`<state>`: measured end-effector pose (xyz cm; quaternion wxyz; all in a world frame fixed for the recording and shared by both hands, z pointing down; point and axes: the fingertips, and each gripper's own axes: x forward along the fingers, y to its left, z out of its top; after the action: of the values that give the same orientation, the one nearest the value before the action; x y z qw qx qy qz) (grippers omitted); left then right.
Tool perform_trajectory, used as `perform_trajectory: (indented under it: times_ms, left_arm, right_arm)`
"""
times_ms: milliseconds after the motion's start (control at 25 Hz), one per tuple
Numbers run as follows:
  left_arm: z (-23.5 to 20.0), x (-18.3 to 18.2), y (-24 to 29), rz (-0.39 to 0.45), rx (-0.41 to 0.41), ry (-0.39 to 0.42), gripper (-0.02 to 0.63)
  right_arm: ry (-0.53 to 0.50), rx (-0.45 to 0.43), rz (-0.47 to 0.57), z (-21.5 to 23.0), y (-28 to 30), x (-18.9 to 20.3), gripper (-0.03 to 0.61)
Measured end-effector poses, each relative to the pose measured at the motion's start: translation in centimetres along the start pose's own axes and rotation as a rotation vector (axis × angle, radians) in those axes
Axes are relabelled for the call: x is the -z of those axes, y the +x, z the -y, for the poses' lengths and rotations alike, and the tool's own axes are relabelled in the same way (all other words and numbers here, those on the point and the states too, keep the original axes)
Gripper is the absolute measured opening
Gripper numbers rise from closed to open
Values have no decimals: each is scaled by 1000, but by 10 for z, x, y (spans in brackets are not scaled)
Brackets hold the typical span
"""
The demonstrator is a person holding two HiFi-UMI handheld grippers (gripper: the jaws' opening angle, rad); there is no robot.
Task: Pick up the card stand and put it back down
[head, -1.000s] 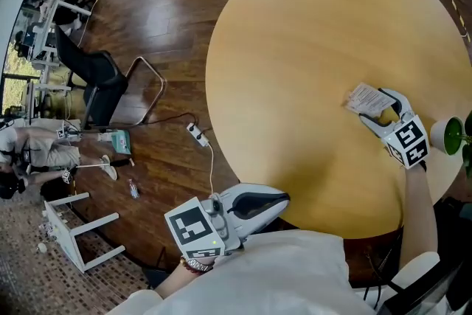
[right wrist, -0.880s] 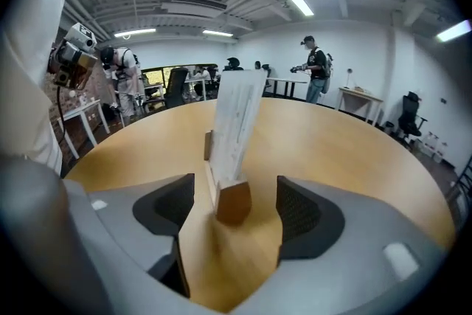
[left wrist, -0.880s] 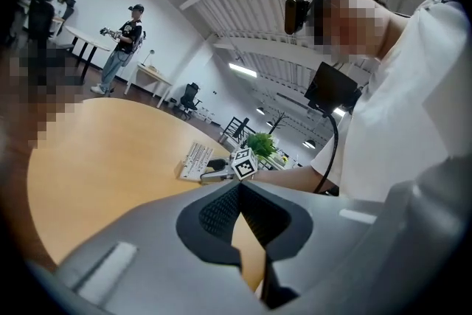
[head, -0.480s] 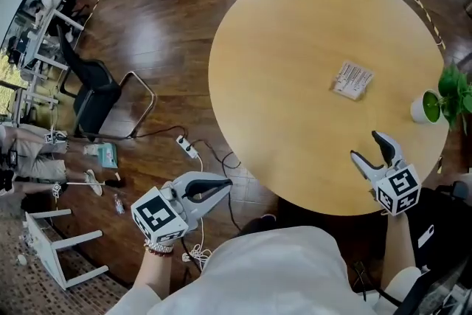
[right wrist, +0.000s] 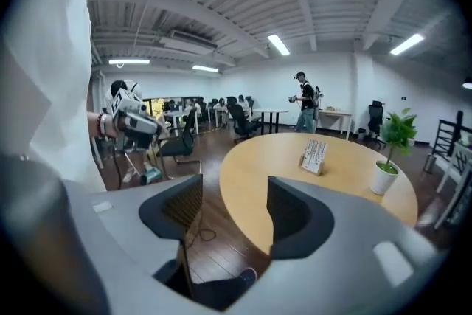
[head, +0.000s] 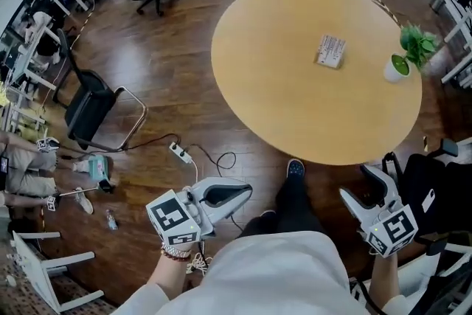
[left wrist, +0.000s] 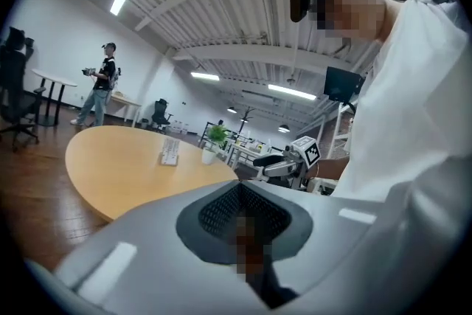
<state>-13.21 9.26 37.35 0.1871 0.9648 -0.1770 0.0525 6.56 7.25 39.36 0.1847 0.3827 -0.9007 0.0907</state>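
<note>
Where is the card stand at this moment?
In the head view the card stand stands on the round table, toward its upper right, just left of the potted plant.

The card stand and the potted plant stood on the round table; a chair stood left of the table.

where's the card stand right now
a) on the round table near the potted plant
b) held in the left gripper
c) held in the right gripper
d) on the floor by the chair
a: the card stand stands on the round table, a little apart from the potted plant.
</note>
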Motion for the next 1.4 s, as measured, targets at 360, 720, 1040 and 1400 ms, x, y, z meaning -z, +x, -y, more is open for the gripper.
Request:
perform_trajectory:
  times_ms: [360, 720, 1040, 1400]
  left_arm:
    - [120, -30, 21, -30, 219, 255, 0]
    - [185, -59, 36, -25, 238, 105, 0]
    - [210, -106, 48, 89, 247, 30, 0]
    - [208, -98, 36, 68, 173, 77, 0]
  right_arm:
    - [60, 11, 144, -78, -88, -26, 236]
    - [-11, -114, 285, -119, -121, -75, 232]
    - [134, -151, 327, -112, -135, -77, 232]
    - [47, -286, 433, -139, -142, -97, 232]
